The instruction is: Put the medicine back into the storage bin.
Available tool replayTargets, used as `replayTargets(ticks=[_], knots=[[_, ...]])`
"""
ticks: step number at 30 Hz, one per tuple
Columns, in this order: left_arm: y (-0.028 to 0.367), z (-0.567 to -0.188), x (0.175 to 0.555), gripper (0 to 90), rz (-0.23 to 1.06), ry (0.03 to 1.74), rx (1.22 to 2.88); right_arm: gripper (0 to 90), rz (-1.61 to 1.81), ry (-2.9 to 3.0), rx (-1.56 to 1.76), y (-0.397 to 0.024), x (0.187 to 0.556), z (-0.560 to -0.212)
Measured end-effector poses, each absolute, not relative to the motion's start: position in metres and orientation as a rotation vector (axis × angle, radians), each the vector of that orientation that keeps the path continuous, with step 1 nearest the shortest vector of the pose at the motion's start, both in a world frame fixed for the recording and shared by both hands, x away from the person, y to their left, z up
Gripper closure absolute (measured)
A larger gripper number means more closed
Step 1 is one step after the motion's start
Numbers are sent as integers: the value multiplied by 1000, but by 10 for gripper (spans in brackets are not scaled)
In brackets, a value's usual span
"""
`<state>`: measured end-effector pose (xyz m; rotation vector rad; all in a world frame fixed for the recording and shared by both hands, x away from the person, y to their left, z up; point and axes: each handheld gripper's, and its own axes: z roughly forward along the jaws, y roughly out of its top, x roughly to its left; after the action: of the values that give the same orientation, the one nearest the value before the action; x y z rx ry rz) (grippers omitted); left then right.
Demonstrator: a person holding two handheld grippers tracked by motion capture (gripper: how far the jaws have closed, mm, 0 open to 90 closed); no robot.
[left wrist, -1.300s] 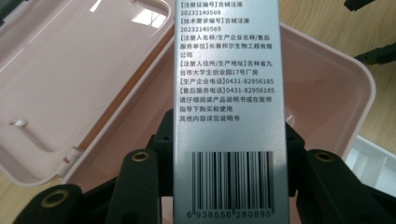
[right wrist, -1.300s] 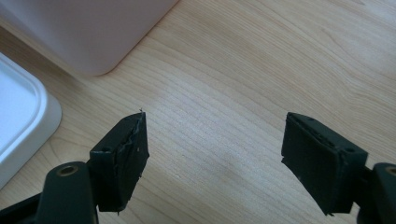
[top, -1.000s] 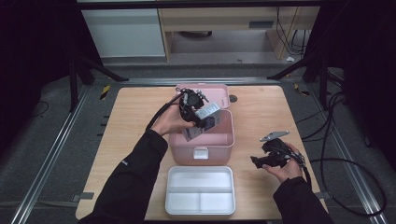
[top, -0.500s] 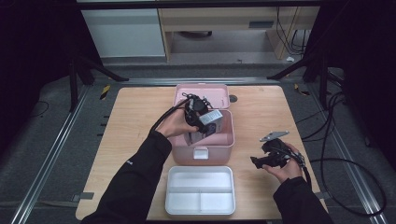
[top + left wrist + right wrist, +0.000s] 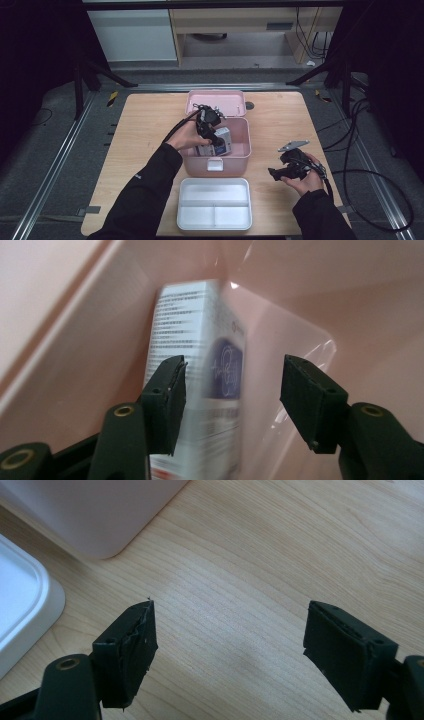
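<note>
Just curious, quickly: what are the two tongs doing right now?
Left tongs: open, just widened, small white box loose between them inside the pink bin.
Right tongs: open, holding nothing, above the table.

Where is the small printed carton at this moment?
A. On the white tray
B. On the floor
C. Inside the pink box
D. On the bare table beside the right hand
C: the left gripper view shows the carton against the pink box inner wall, between the jaws of the left hand-held gripper, which have just been opening; the high view shows it in the box too.
</note>
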<state>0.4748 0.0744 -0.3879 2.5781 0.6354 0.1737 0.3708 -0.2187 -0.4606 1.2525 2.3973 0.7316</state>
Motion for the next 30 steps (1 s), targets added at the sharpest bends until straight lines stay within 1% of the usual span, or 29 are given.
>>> replayTargets(ticks=[4,8,12,15,23,30], knots=[[86,-369,466,430,216,615,2518,221,736,2387,1252,-219,371,-459],[99,-346,450,404,280,571,2479,227,741,2374,1247,-219,370,-457],[114,-327,432,403,328,558,2420,243,755,2355,1235,-219,369,-452],[127,-317,418,405,372,551,2413,248,770,2343,1226,-219,368,-448],[166,-314,390,399,420,584,2387,305,832,2337,1168,-220,365,-437],[200,-334,362,391,428,620,2378,354,858,2374,1101,-216,362,-431]])
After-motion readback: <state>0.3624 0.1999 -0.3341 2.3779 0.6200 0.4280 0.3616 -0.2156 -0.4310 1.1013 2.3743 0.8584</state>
